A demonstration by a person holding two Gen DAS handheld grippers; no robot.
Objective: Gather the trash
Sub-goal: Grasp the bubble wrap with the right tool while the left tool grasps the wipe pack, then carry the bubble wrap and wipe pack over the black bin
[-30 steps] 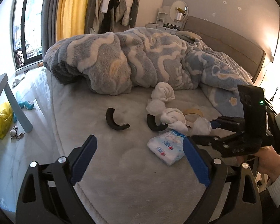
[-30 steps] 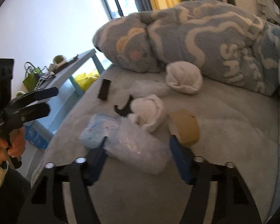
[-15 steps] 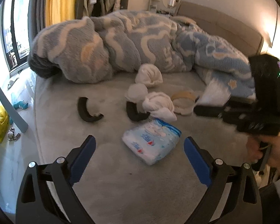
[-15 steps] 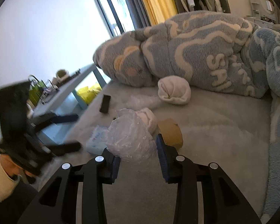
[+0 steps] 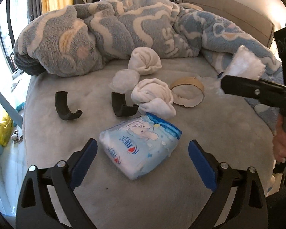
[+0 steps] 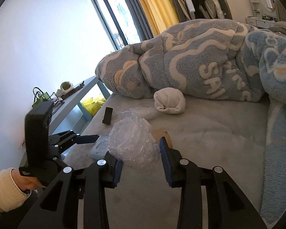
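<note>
Left wrist view: the left gripper (image 5: 141,158) is hovering, jaws spread wide, over the tissue pack (image 5: 140,146) on the bed (image 5: 209,133), closer than before.

Right wrist view: the right gripper (image 6: 140,157) is clamping the crumpled plastic bag (image 6: 133,143), seemingly lifted higher.

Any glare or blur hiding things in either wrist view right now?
Right wrist: the window and wall are blown out white; the crumpled plastic in the right gripper stays sharp. Left wrist: evenly lit, tissue pack crisp, only fisheye bending at the edges.
</note>
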